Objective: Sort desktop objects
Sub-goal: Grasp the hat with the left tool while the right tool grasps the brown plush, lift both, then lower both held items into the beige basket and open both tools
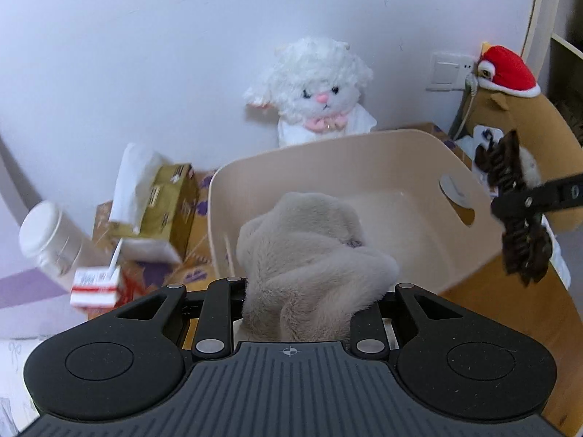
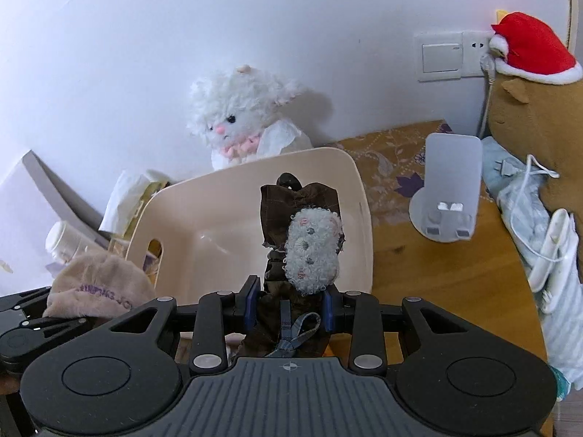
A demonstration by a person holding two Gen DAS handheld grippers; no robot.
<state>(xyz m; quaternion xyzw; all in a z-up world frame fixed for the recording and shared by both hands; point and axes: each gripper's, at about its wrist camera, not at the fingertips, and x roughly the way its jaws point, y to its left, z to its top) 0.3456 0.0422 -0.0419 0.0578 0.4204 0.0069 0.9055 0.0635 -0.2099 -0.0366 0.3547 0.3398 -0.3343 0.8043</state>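
A grey-beige plush hat (image 1: 313, 255) is clamped in the left gripper (image 1: 313, 302); its fingertips are buried in the fur and cannot be made out, but the cloth bulges up from between the two finger bases. In the right wrist view the same hat shows at the lower left, with purple stitched lettering that is upside down and hard to read. The hat is held above the near rim of a beige plastic basket (image 1: 364, 149), whose floor is partly hidden behind it.

The right gripper (image 2: 291, 302) is clenched on a dark brown cloth item (image 2: 277, 215) with a curly white patch on its front; blue pads (image 2: 251, 302) press on it from both sides, and a blue-grey strap loop hangs below. What kind of item it is cannot be told. It is held over the basket's near right part. In the left wrist view it appears at the right edge, blurred, pinched in black fingers.

Behind the basket a white plush lamb (image 1: 313, 87) leans at the wall, its lower body cut off by the rim. To the left lie a gold tissue box (image 1: 164, 200), a white bottle (image 1: 47, 240) and a small red-and-white carton (image 1: 96, 284), all blurred. At far right a brown plush toy with a red hat (image 2: 528, 109) is cropped by the frame edge. A white phone stand (image 2: 448, 189) stands on the wooden table (image 2: 455, 284).
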